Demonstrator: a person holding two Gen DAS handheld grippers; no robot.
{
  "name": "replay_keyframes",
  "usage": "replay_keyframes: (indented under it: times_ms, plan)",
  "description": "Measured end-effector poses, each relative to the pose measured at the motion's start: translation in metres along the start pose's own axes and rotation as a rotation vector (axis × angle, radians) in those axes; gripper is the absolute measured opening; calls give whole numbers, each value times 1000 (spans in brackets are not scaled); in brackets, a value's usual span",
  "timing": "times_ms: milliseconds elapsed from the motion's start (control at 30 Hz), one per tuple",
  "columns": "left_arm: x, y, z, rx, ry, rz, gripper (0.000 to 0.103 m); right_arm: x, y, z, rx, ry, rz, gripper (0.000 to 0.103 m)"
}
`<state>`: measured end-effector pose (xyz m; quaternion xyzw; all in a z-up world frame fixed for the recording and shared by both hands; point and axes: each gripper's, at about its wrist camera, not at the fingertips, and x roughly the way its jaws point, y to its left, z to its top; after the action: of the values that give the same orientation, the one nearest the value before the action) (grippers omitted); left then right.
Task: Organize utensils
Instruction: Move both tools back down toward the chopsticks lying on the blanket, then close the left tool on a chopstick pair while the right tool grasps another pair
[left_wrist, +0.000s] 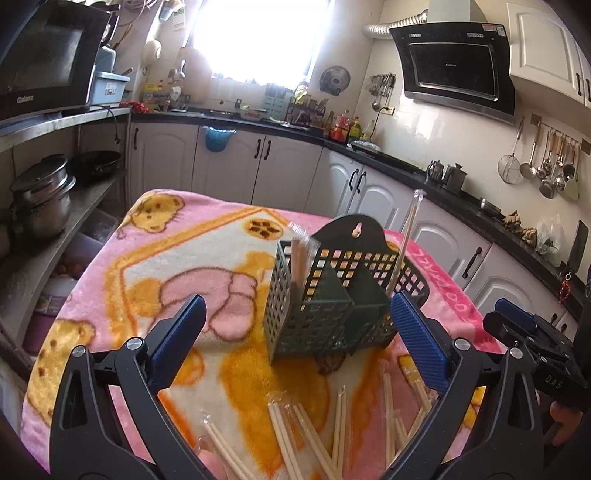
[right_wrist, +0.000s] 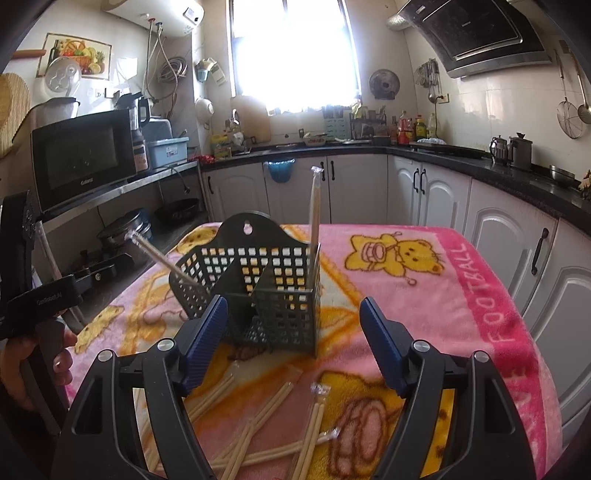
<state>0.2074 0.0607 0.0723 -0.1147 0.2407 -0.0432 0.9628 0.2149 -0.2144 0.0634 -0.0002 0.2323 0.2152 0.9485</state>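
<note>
Across both wrist views, a bench draped in a pink cartoon-bear blanket (left_wrist: 155, 273) (right_wrist: 424, 295) fills the foreground of a kitchen. At centre stands a dark green perforated utensil caddy (left_wrist: 332, 295) (right_wrist: 266, 288), upright, with inner dividers and a hanging tab at 12 o'clock. Two wrapped chopstick pairs stand in it. In the right wrist view, one wrapped pair (right_wrist: 314, 210) rises nearly upright from the compartment at 3 o'clock, and a second wrapped pair (right_wrist: 162, 258) leans out toward 10 o'clock. Loose wrapped chopsticks (left_wrist: 314, 435) (right_wrist: 273, 424) lie scattered on the blanket at 6 o'clock of the caddy, several crossing one another. The left claw (left_wrist: 295, 325) is spread wide and holds nothing; in its own view its blue pads (left_wrist: 177, 343) flank the caddy's near corner without clear contact. The right claw (right_wrist: 291, 332) likewise gapes empty, just before the caddy, above the loose chopsticks.
</note>
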Motion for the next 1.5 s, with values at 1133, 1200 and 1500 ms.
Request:
replay_keyframes:
  times_ms: [1133, 1200, 1500]
  plan:
    - [42, 21, -90, -7, 411, 13, 34, 23, 29, -63, -10, 295, 102, 62]
    - [47, 19, -93, 4, 433, 18, 30, 25, 29, -66, -5, 309, 109, 59]
    - [68, 17, -95, 26, 474, 57, 25, 36, 31, -70, -3, 352, 121, 58]
